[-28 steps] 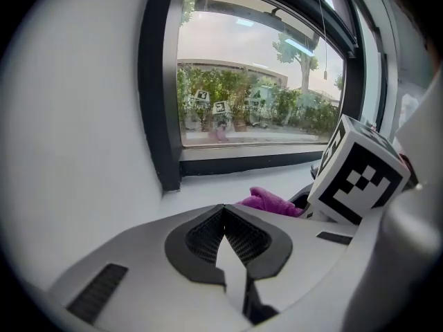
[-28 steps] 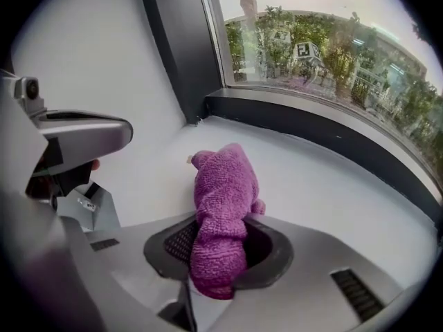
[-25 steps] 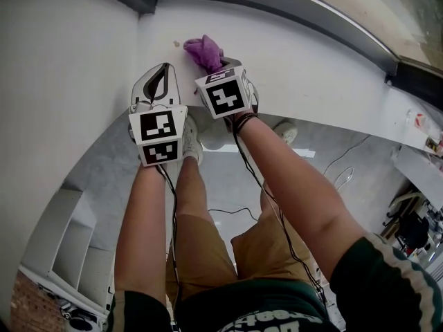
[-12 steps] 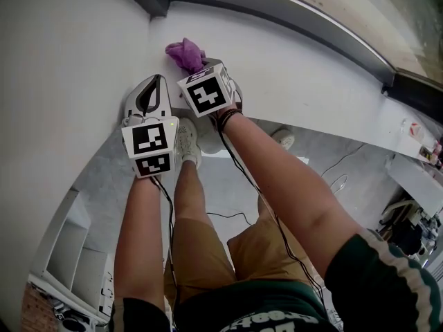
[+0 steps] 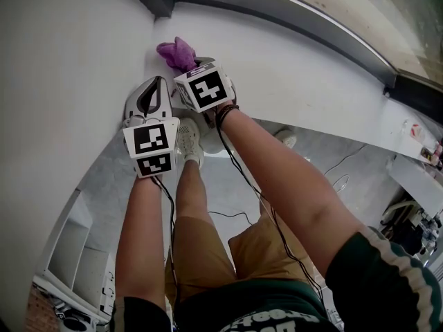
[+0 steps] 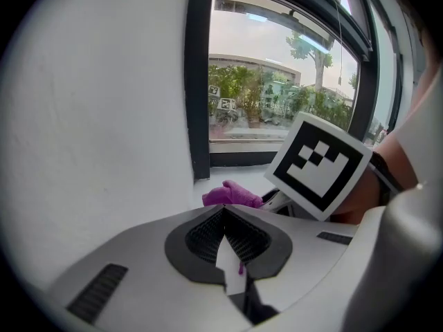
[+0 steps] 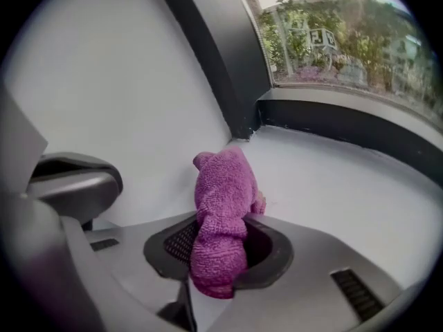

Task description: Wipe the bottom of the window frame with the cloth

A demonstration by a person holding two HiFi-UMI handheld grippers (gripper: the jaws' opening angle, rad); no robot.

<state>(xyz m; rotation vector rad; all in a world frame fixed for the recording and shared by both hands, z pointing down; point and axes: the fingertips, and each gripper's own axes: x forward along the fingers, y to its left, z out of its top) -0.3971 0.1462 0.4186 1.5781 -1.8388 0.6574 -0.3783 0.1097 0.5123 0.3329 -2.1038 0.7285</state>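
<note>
A purple cloth [image 5: 176, 52] [image 7: 220, 220] [image 6: 232, 195] is bunched between the jaws of my right gripper [image 5: 195, 68] [image 7: 220, 206], which is shut on it. The cloth presses on the white sill [image 5: 291, 61] [image 7: 332, 185] near the left corner, where the dark window frame [image 5: 277, 5] [image 7: 346, 126] meets the side wall. My left gripper [image 5: 154, 92] [image 6: 223, 216] sits just left of and behind the right one, jaws closed together with nothing between them.
A white side wall [image 5: 62, 68] rises at the left of the sill. The sill runs on to the right toward the dark frame end [image 5: 415, 75]. Below are the person's legs, the floor [image 5: 228, 185] and cables.
The right gripper has slid the cloth left along the sill toward the corner. The left gripper has stayed close beside it.
</note>
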